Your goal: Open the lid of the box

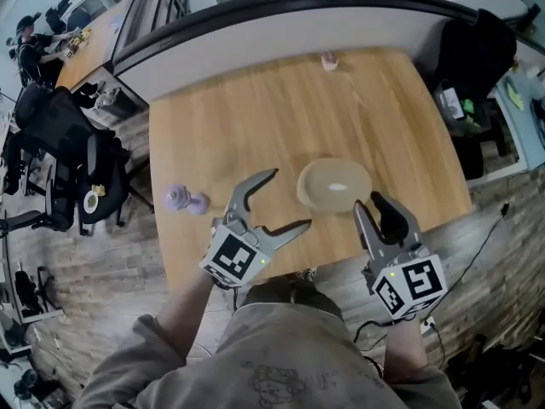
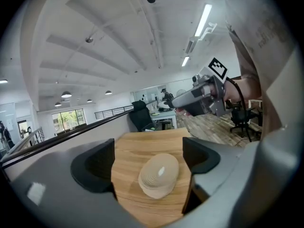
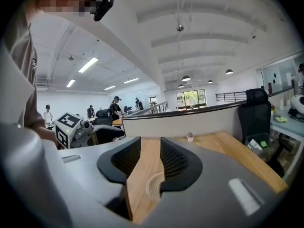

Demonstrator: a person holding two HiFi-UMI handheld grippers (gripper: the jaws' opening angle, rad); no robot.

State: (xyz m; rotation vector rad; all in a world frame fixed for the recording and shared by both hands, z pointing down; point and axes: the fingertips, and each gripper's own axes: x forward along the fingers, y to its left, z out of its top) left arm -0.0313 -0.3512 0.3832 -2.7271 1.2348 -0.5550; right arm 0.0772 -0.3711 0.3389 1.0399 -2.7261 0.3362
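Observation:
A round beige box [image 1: 335, 186] with its ribbed lid on sits near the table's front edge. My left gripper [image 1: 289, 198] hovers just left of it, jaws spread wide and empty. In the left gripper view the box [image 2: 159, 175] lies on the wood ahead, between and beyond the two pads, untouched. My right gripper [image 1: 377, 211] is held just right of the box with only a narrow gap between its fingers. In the right gripper view a slice of the box [image 3: 154, 186] shows low in that gap [image 3: 150, 151], and nothing is gripped.
The wooden table [image 1: 255, 118] has a purple object [image 1: 186, 200] near its left edge and a small pink cup-like thing [image 1: 329, 60] at the far edge. Black office chairs [image 1: 77, 169] stand to the left, and a dark chair [image 1: 477, 49] at the far right.

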